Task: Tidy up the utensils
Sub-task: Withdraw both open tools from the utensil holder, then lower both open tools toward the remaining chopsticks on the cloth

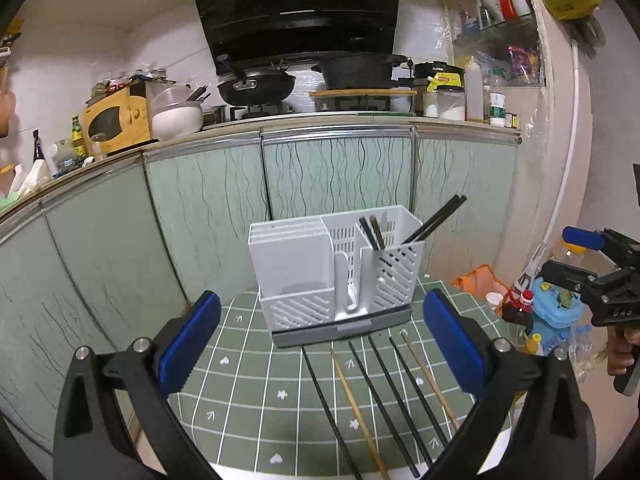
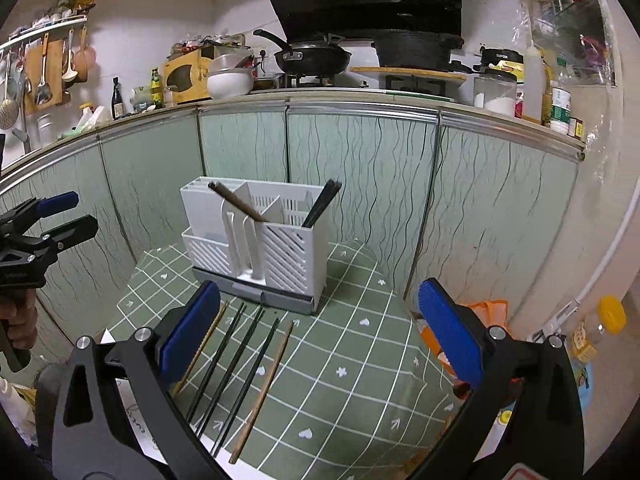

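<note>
Six loose chopsticks, four black (image 1: 384,396) and two wooden (image 1: 358,412), lie before the white slotted plastic holder (image 1: 336,276); both grippers, left (image 1: 322,344) and right (image 2: 320,332), gape wide, empty.

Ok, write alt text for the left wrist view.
An open left gripper hovers over a green checked tablecloth where six chopsticks lie before a white utensil holder that already holds a few. Kitchen cabinets stand behind; the right gripper shows at the right edge.

You can read "SUPOR" on the black cooker (image 1: 438,69) on the worktop. You can read "DAS" on the right gripper (image 1: 582,254). Other labels are too small.
</note>
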Demonstrator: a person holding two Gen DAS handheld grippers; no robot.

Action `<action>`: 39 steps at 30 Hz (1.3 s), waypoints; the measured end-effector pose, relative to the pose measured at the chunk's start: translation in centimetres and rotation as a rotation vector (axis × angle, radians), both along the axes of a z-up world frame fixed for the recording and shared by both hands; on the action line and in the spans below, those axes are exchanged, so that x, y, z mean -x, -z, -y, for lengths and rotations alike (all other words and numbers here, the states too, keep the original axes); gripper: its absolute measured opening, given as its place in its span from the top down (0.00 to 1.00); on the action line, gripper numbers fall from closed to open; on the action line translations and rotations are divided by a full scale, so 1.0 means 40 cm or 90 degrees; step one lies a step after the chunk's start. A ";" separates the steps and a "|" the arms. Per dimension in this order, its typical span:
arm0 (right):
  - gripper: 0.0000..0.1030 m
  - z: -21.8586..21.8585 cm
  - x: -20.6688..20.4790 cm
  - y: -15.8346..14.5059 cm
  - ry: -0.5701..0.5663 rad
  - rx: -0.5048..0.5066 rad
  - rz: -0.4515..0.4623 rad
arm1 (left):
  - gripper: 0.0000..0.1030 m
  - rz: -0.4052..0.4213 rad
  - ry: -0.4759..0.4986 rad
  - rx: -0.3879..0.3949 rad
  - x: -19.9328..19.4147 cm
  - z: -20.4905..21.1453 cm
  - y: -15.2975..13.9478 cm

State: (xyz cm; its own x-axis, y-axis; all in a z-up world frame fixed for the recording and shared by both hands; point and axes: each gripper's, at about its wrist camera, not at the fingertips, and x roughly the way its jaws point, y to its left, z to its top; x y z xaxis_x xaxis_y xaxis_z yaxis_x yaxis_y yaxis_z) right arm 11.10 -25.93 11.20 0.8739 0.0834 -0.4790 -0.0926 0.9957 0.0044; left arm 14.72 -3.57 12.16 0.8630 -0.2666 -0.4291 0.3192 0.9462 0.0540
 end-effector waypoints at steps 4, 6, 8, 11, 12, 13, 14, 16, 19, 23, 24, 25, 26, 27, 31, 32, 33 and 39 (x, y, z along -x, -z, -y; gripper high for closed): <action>0.07 -0.012 0.023 0.021 0.009 0.004 0.001 | 0.04 -0.006 -0.010 -0.001 0.024 -0.006 0.032; 0.07 -0.020 0.031 0.031 0.014 0.008 0.001 | 0.04 -0.007 -0.016 0.002 0.034 -0.008 0.048; 0.07 -0.029 0.041 0.045 0.018 0.008 0.001 | 0.04 -0.007 -0.024 0.001 0.042 -0.010 0.061; 0.07 -0.043 0.052 0.067 0.020 0.009 -0.001 | 0.04 -0.006 -0.030 0.002 0.058 -0.012 0.087; 0.07 -0.047 0.056 0.075 0.021 0.010 -0.001 | 0.04 -0.005 -0.033 0.002 0.061 -0.014 0.093; 0.07 -0.051 0.059 0.084 0.021 0.010 -0.003 | 0.04 -0.004 -0.036 0.001 0.067 -0.014 0.101; 0.07 -0.055 0.060 0.092 0.021 0.009 -0.005 | 0.04 -0.005 -0.035 0.004 0.072 -0.015 0.109; 0.07 -0.064 0.066 0.109 0.022 0.008 -0.006 | 0.04 -0.004 -0.039 0.006 0.081 -0.018 0.123; 0.07 -0.075 0.073 0.133 0.024 0.009 -0.007 | 0.04 0.000 -0.045 0.003 0.092 -0.018 0.146; 0.07 -0.089 0.080 0.169 0.027 0.015 -0.015 | 0.04 0.000 -0.052 -0.007 0.103 -0.012 0.183; 0.07 -0.092 0.082 0.179 0.027 0.015 -0.018 | 0.04 0.000 -0.054 -0.009 0.107 -0.011 0.194; 0.07 -0.094 0.083 0.188 0.027 0.012 -0.020 | 0.04 -0.001 -0.055 -0.010 0.111 -0.009 0.204; 0.07 -0.096 0.084 0.196 0.028 0.011 -0.023 | 0.04 -0.002 -0.057 -0.011 0.114 -0.007 0.211; 0.07 -0.098 0.085 0.203 0.029 0.010 -0.025 | 0.04 -0.003 -0.059 -0.013 0.116 -0.006 0.219; 0.07 -0.104 0.089 0.243 0.033 0.008 -0.038 | 0.04 -0.013 -0.067 -0.016 0.123 -0.004 0.254; 0.07 -0.106 0.089 0.255 0.034 0.007 -0.043 | 0.04 -0.016 -0.068 -0.015 0.124 -0.005 0.262; 0.07 -0.107 0.091 0.262 0.036 0.008 -0.044 | 0.04 -0.021 -0.071 -0.016 0.125 -0.006 0.274; 0.07 -0.119 0.083 0.323 0.046 0.007 -0.069 | 0.04 -0.047 -0.090 -0.021 0.125 -0.011 0.332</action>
State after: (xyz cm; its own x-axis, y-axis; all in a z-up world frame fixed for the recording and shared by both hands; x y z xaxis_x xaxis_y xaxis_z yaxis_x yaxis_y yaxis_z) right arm 7.80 -21.17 -1.71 0.8202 0.0161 -0.5719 -0.0201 0.9998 -0.0007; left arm 9.71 -3.14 -1.13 0.8570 -0.1289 -0.4990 0.1866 0.9801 0.0672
